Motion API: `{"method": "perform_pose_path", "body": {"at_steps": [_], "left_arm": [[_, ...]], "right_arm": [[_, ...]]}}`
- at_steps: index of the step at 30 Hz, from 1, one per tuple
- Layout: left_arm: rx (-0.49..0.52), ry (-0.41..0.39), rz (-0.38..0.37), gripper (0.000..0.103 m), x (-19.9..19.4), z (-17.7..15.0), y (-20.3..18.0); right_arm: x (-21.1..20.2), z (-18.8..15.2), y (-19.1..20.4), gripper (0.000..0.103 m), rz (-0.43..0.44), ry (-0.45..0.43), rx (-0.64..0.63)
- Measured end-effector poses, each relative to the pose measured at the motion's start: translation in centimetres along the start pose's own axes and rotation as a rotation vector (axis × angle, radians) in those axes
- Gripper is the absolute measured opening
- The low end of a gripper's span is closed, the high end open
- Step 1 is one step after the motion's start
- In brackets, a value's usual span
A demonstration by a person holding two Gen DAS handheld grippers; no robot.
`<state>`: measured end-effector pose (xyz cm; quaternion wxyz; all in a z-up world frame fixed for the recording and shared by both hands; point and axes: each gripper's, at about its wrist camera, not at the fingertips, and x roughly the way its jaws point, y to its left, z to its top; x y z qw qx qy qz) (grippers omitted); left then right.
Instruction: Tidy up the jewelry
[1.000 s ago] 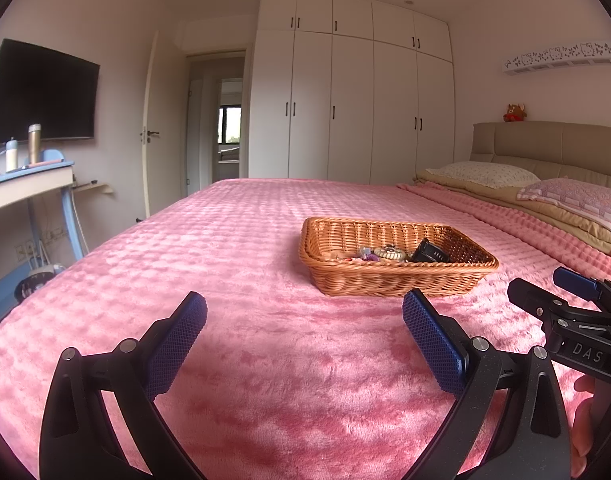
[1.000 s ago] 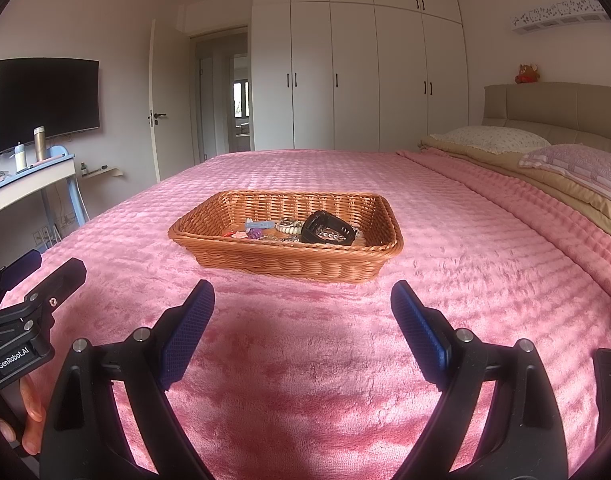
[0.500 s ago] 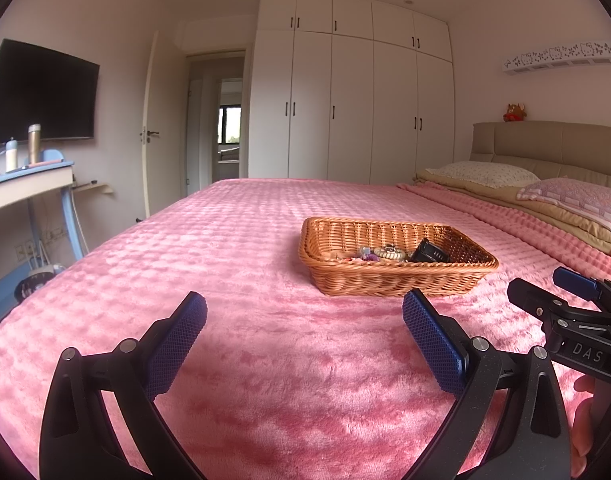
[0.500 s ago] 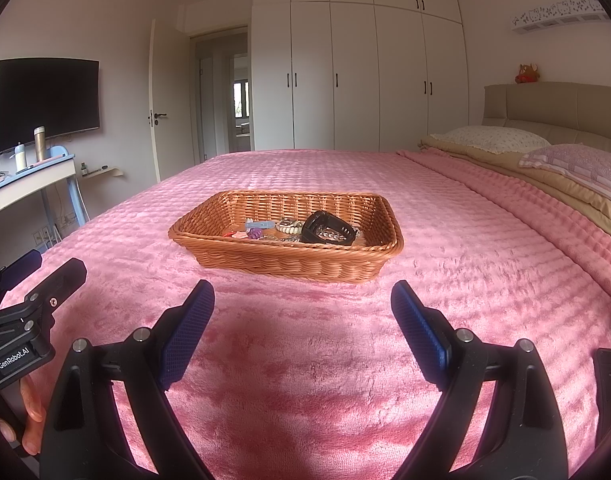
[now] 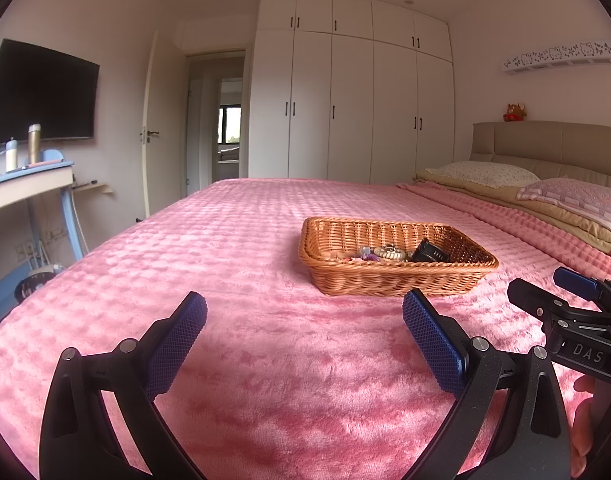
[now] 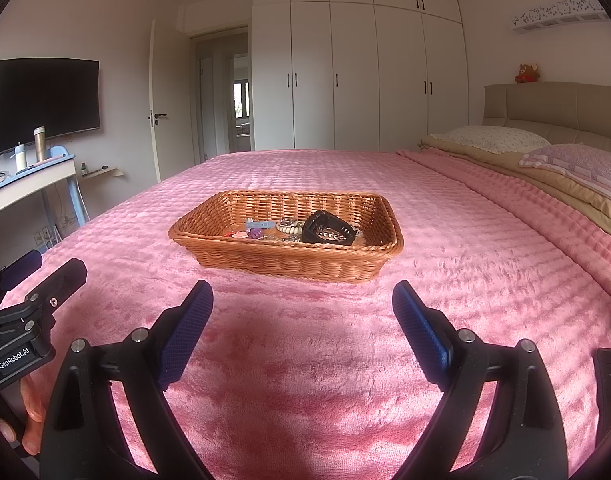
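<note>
A brown wicker basket (image 5: 393, 278) (image 6: 289, 260) rests on the pink bedspread ahead of both grippers. Inside it lie a black jewelry box (image 6: 327, 229) (image 5: 429, 254), a pale bead bracelet (image 6: 291, 227) (image 5: 387, 253), a light blue piece (image 6: 259, 224) and small pink and purple trinkets (image 6: 245, 234). My left gripper (image 5: 303, 308) stands open over the blanket, short of the basket and to its left, nothing between its blue pads. My right gripper (image 6: 302, 297) is open too, just short of the basket's near wall, empty. Each view shows the other gripper at its edge.
The pink blanket (image 6: 465, 264) covers a wide bed. Pillows (image 6: 493, 139) and a beige headboard (image 6: 553, 108) lie to the right. A desk with bottles (image 5: 25, 184) and a wall television (image 5: 37, 92) stand left. White wardrobes (image 5: 349, 108) and an open door (image 5: 153, 128) are behind.
</note>
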<state>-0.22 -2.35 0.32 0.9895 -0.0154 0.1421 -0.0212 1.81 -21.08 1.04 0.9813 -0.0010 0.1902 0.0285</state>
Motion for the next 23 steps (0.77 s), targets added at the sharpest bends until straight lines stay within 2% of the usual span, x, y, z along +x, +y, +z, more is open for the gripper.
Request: {"method": "perform_pose_path", "body": {"at_steps": [23], "left_arm": [[0.005,0.004,0.013,0.095,-0.26,-0.09,-0.01]], "right_arm": [[0.0,0.0,0.01,0.087,0.0,0.0,0.0]]}}
